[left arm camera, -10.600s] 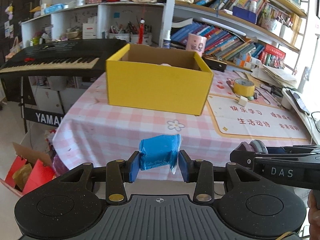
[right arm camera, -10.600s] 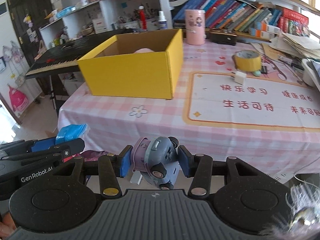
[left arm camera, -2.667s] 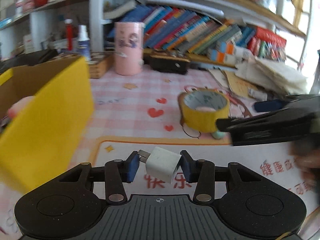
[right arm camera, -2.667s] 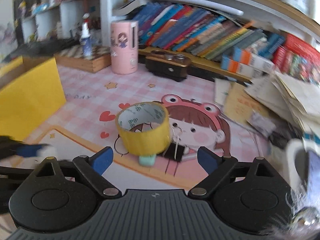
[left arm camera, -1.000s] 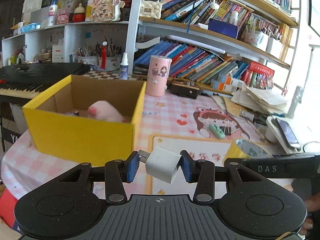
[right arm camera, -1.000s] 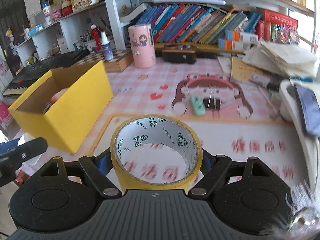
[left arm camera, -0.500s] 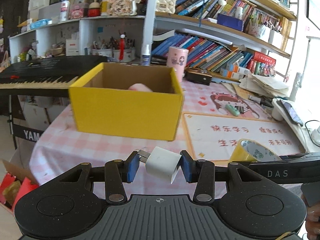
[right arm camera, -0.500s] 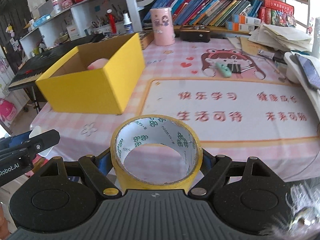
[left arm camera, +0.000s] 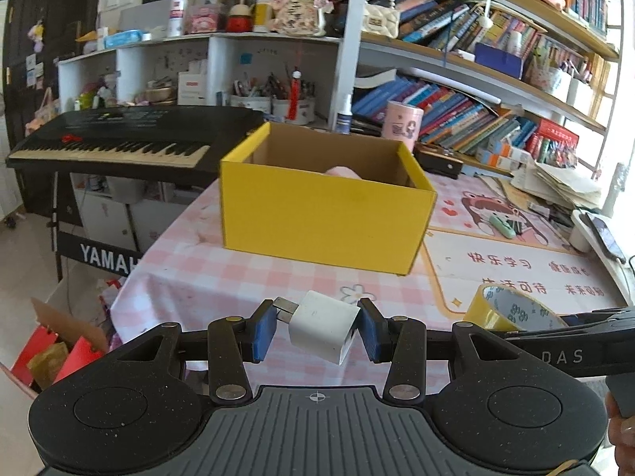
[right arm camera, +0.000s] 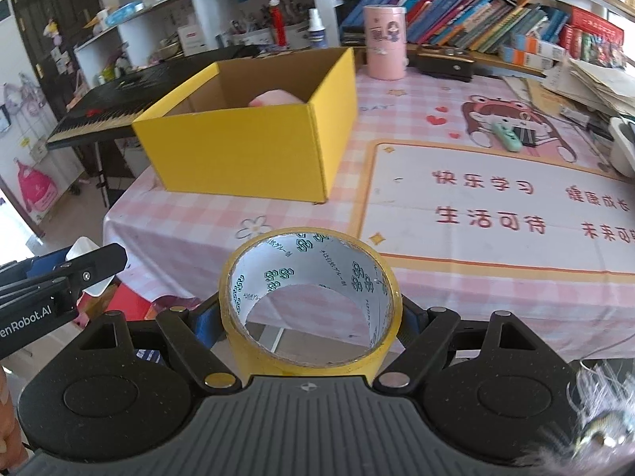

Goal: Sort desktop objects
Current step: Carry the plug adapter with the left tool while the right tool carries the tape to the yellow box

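**Gripping a charger and a tape roll in front of the yellow box**

Seen from the left wrist, a white charger plug [left arm camera: 323, 331] is clamped between the blue pads of the left gripper [left arm camera: 317, 331], tilted, with its metal prongs against the left pad. Beyond it, a yellow box [left arm camera: 323, 214] is set on the pink checked tablecloth [left arm camera: 206, 273], open at the top, with a pink object [left arm camera: 343, 171] just showing inside. A black keyboard [left arm camera: 131, 139] is seen to the left of the table. At lower right, part of the yellow tape roll [left arm camera: 512, 311] and the right gripper's black body are caught.

Seen from the right wrist, the tape roll [right arm camera: 309, 301] is held across its width between the fingers of the right gripper [right arm camera: 309, 323], its printed inner face turned upward. The box [right arm camera: 254, 150] is placed ahead and to the left, on the cloth beside a printed mat [right arm camera: 496, 206]. A green object [right arm camera: 506, 135] is lying further back on the mat's cartoon picture. The left gripper [right arm camera: 87, 263] is visible at the left edge.
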